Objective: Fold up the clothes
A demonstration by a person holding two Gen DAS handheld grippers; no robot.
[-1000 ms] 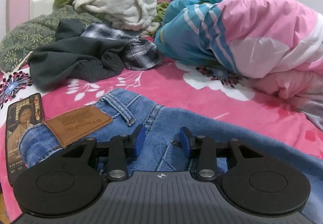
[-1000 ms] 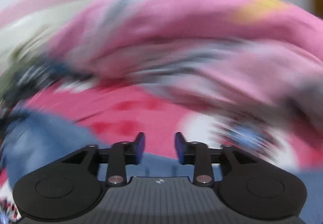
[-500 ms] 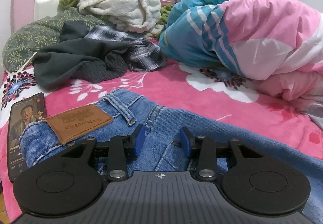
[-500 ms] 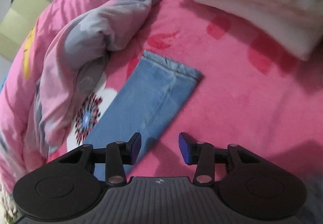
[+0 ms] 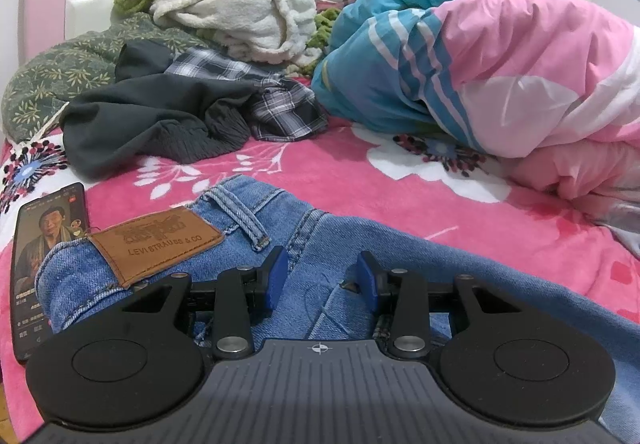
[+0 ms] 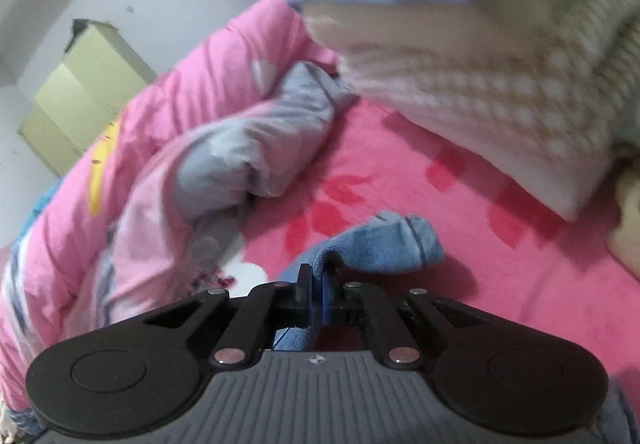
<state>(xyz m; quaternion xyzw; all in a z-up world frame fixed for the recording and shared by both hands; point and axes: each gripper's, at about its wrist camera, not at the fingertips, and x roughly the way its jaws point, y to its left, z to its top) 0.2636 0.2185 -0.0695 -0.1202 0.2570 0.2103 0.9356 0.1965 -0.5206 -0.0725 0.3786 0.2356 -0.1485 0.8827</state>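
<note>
Right tool (image 6: 316, 294) jaws just closed, pinching jeans (image 6: 384, 244) hem; left tool (image 5: 320, 282) half-open over waistband, gripping nothing. We judge leg runs between tools.

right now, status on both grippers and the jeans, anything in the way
Right gripper just closed, shut on the jeans hem. Left gripper open over the waistband, pads not pressing. Phone lies partly under the waistband corner.

The right gripper (image 6: 316, 290) swept across the bed and closed its jaws on the hem of the jeans leg (image 6: 384, 244) — the cuff, which lay flat half a second before, was bunched up and lifted off the pink blanket (image 6: 400, 164).
</note>
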